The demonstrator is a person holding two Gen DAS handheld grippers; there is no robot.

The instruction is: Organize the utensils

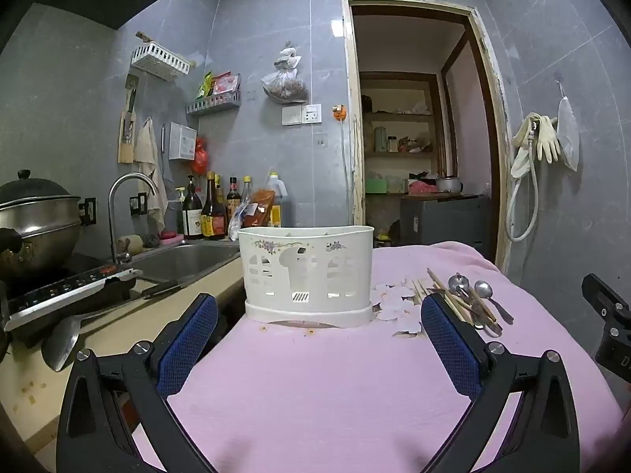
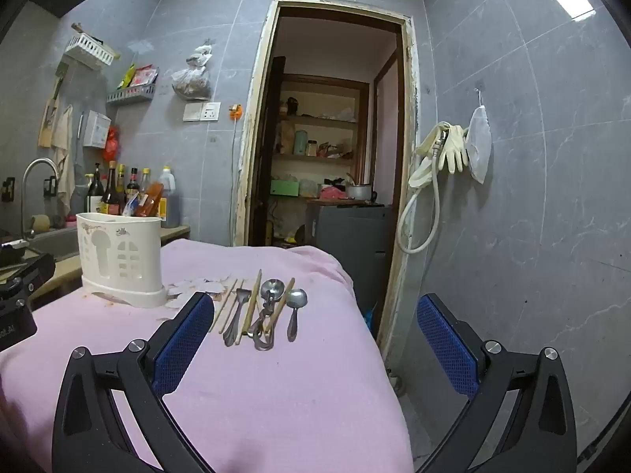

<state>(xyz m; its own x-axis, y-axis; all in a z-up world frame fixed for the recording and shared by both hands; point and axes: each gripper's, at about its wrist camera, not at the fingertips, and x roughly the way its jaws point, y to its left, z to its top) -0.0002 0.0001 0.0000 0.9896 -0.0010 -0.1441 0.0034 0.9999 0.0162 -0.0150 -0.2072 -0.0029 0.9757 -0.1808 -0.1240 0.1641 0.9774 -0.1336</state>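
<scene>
A white utensil holder stands upright on the pink cloth that covers the desk. Just right of the holder lie wooden chopsticks, metal spoons and a fork, side by side. The left gripper hovers before the holder, jaws wide and empty. The right gripper faces the utensils, likewise spread wide, holding nothing.

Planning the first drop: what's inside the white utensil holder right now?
Nothing pokes above the white utensil holder rim, and its cutouts show only pale plastic. The floor inside is hidden by its walls. Chopsticks and spoons lie on the pink cloth.
</scene>
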